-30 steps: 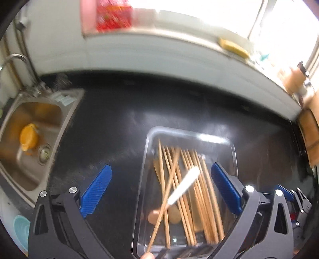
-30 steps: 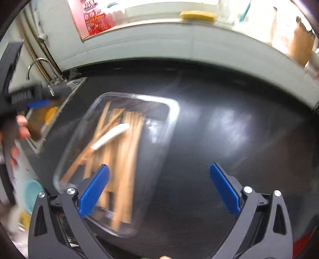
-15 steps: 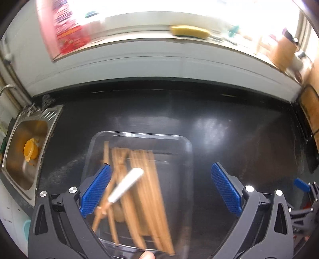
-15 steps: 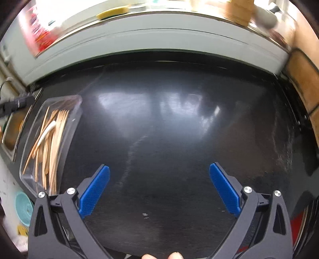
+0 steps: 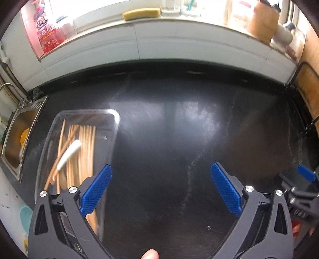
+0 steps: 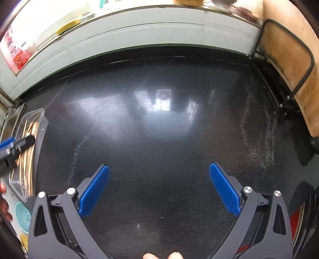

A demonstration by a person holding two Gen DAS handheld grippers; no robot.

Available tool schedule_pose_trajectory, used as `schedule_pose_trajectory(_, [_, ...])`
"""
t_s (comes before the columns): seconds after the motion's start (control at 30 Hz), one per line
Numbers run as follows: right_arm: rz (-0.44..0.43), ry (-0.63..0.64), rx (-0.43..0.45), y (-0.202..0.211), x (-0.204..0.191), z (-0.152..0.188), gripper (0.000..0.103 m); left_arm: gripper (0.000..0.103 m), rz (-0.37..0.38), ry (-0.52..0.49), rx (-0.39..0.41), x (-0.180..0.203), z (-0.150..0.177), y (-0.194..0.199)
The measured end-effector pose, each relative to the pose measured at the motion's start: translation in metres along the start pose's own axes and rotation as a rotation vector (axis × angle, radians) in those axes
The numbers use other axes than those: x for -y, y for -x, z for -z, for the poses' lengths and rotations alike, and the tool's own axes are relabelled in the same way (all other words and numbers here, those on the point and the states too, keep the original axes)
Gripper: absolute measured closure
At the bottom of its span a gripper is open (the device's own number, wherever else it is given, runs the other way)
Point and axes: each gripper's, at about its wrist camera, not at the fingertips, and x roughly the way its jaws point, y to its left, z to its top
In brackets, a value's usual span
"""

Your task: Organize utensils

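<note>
A clear plastic tray [image 5: 114, 127] lies at the left of the black counter and holds several wooden chopsticks [image 5: 85, 147] and a white-handled utensil [image 5: 68, 152]. My left gripper [image 5: 160, 179] is open over bare counter, its left finger just right of the tray. In the right wrist view the tray [image 6: 40, 127] sits at the far left edge, partly hidden by the other gripper. My right gripper [image 6: 159, 178] is open above the bare middle of the counter, with nothing between its fingers.
A steel sink [image 5: 18, 139] with an orange object lies left of the tray. A white tiled ledge [image 5: 159, 41] holds a yellow sponge [image 5: 141, 13] and a red packet [image 5: 45, 33]. A wooden board in a black rack [image 6: 289, 57] stands at the right.
Both grippers have swung right, away from the tray; the tray has slid from the centre to the left side of each view. Both stayed open.
</note>
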Motion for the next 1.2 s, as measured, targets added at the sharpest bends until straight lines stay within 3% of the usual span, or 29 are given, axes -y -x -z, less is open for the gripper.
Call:
schedule_pose_trajectory(0.2, [-0.015,-0.027,-0.019,-0.004,0.018,0.003,0.006,0.006,-0.034,-0.011,-0.033,0.017,0.011,-0.007])
schedule_pose_trajectory(0.57, [-0.016,-0.068,-0.033,-0.006,0.017,0.004,0.006,0.006,0.023,-0.052,-0.070,0.025,0.009,-0.023])
schedule_pose_trajectory(0.7, [0.029,-0.069,0.010,0.000,0.013,0.003,0.006,0.006,0.037,-0.104,-0.056,0.034,0.003,-0.023])
schedule_pose_trajectory(1.07, [0.111,-0.110,0.006,-0.004,0.024,-0.002,0.006,0.006,0.087,-0.154,-0.061,0.055,-0.010,-0.039])
schedule_pose_trajectory(1.2, [0.133,-0.071,0.006,-0.005,0.019,-0.003,0.006,0.006,0.096,-0.155,-0.060,0.058,-0.011,-0.043])
